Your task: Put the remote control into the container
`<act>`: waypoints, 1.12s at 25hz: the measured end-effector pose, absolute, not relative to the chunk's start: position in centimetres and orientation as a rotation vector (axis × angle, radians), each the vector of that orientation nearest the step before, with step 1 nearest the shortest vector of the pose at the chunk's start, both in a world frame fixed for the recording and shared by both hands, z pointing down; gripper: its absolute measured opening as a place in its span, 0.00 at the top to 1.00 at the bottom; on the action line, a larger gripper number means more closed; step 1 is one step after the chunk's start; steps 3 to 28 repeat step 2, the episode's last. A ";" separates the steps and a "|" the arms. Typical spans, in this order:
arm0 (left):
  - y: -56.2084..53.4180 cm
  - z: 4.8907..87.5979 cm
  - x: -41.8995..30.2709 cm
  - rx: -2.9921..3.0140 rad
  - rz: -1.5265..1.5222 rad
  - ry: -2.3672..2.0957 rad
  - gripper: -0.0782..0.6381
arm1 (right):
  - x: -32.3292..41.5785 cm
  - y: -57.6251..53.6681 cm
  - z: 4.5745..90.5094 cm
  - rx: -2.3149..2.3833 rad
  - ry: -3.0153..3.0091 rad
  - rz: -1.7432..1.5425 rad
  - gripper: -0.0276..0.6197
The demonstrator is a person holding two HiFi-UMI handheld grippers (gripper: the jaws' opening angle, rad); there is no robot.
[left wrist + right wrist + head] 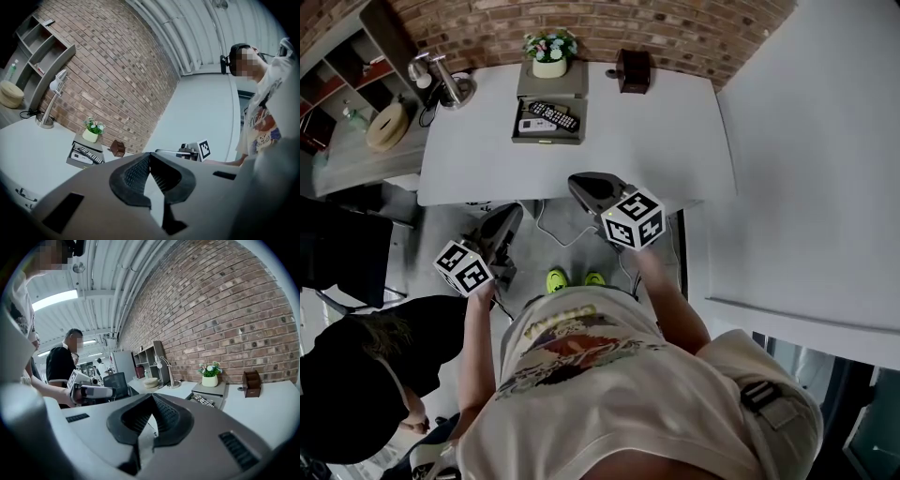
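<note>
Both pairs of my jaws, on the left gripper [149,157] and the right gripper [151,397], are pressed together on nothing, short of the white table [478,150]. Far across it the remote control [555,114], long and black with rows of pale buttons, lies slantwise inside the grey container [548,140], beside what seems a white remote [535,125]. A flower pot [549,66] stands on the container's rear part.

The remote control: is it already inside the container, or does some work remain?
Done, it seems: a black remote control lies inside the grey container, next to a white remote. In hand: nothing; the left gripper and the right gripper are both shut and empty, held away from the table. Left: I see no other remote on the table top, so probably nothing.
</note>
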State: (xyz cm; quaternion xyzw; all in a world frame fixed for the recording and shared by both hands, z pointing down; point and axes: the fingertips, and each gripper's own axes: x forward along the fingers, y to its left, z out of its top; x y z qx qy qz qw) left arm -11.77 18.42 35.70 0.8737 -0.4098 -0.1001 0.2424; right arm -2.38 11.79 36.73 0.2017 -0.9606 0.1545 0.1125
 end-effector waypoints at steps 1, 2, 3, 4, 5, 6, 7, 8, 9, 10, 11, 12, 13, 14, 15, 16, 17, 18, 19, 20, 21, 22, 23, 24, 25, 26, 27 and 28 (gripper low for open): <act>18.4 35.7 -12.1 2.385 -0.272 -1.121 0.88 | -2.7 11.8 36.7 0.589 -2.818 0.453 0.94; 18.3 35.7 -12.4 2.382 -0.270 -1.123 0.88 | -3.0 11.7 36.7 0.585 -2.817 0.452 0.94; 18.3 35.7 -12.4 2.382 -0.270 -1.123 0.88 | -3.0 11.7 36.7 0.585 -2.817 0.452 0.94; 18.3 35.7 -12.4 2.382 -0.270 -1.123 0.88 | -3.0 11.7 36.7 0.585 -2.817 0.452 0.94; 18.3 35.7 -12.4 2.382 -0.270 -1.123 0.88 | -3.0 11.7 36.7 0.585 -2.817 0.452 0.94; 18.3 35.7 -12.4 2.382 -0.270 -1.123 0.88 | -3.0 11.7 36.7 0.585 -2.817 0.452 0.94; 18.3 35.7 -12.4 2.382 -0.270 -1.123 0.88 | -3.0 11.7 36.7 0.585 -2.817 0.452 0.94; 18.3 35.7 -12.4 2.382 -0.270 -1.123 0.88 | -3.0 11.7 36.7 0.585 -2.817 0.452 0.94; 18.3 35.7 -12.4 2.382 -0.270 -1.123 0.88 | -3.0 11.7 36.7 0.585 -2.817 0.452 0.94; 18.3 35.7 -12.4 2.382 -0.270 -1.123 0.88 | -3.0 11.7 36.7 0.585 -2.817 0.452 0.94; 18.3 35.7 -12.4 2.382 -0.270 -1.123 0.88 | -3.0 11.7 36.7 0.585 -2.817 0.452 0.94; 18.3 35.7 -12.4 2.382 -0.270 -1.123 0.88 | -3.0 11.7 36.7 0.585 -2.817 0.452 0.94; 18.3 35.7 -12.4 2.382 -0.270 -1.123 0.88 | -3.0 11.7 36.7 0.585 -2.817 0.452 0.94; 18.3 35.7 -12.4 2.382 -0.270 -1.123 0.88 | -3.0 11.7 36.7 0.585 -2.817 0.452 0.94; 18.3 35.7 -12.4 2.382 -0.270 -1.123 0.88 | -3.0 11.7 36.7 0.585 -2.817 0.452 0.94; 18.3 35.7 -12.4 2.382 -0.270 -1.123 0.88 | -3.0 11.7 36.7 0.585 -2.817 0.452 0.94; 18.3 35.7 -12.4 2.382 -0.270 -1.123 0.88 | -3.0 11.7 36.7 0.585 -2.817 0.452 0.94; 18.3 35.7 -12.4 2.382 -0.270 -1.123 0.88 | -3.0 11.7 36.7 0.585 -2.817 0.452 0.94; 18.3 35.7 -12.4 2.382 -0.270 -1.123 0.88 | -3.0 11.7 36.7 0.585 -2.817 0.452 0.94; 18.3 35.7 -12.4 2.382 -0.270 -1.123 0.88 | -3.0 11.7 36.7 0.585 -2.817 0.452 0.94; 18.3 35.7 -12.4 2.382 -0.270 -1.123 0.88 | -3.0 11.7 36.7 0.585 -2.817 0.452 0.94; 18.3 35.7 -12.4 2.382 -0.270 -1.123 0.88 | -3.0 11.7 36.7 0.585 -2.817 0.452 0.94; 18.3 35.7 -12.4 2.382 -0.270 -1.123 0.88 | -3.0 11.7 36.7 0.585 -2.817 0.452 0.94; 18.3 35.7 -12.4 2.382 -0.270 -1.123 0.88 | -3.0 11.7 36.7 0.585 -2.817 0.452 0.94; 18.3 35.7 -12.4 2.382 -0.270 -1.123 0.88 | -3.0 11.7 36.7 0.585 -2.817 0.452 0.94; 18.3 35.7 -12.4 2.382 -0.270 -1.123 0.88 | -3.0 11.7 36.7 0.585 -2.817 0.452 0.94; 18.3 35.7 -12.4 2.382 -0.270 -1.123 0.88 | -3.0 11.7 36.7 0.585 -2.817 0.452 0.94; 18.3 35.7 -12.4 2.382 -0.270 -1.123 0.88 | -3.0 11.7 36.7 0.585 -2.817 0.452 0.94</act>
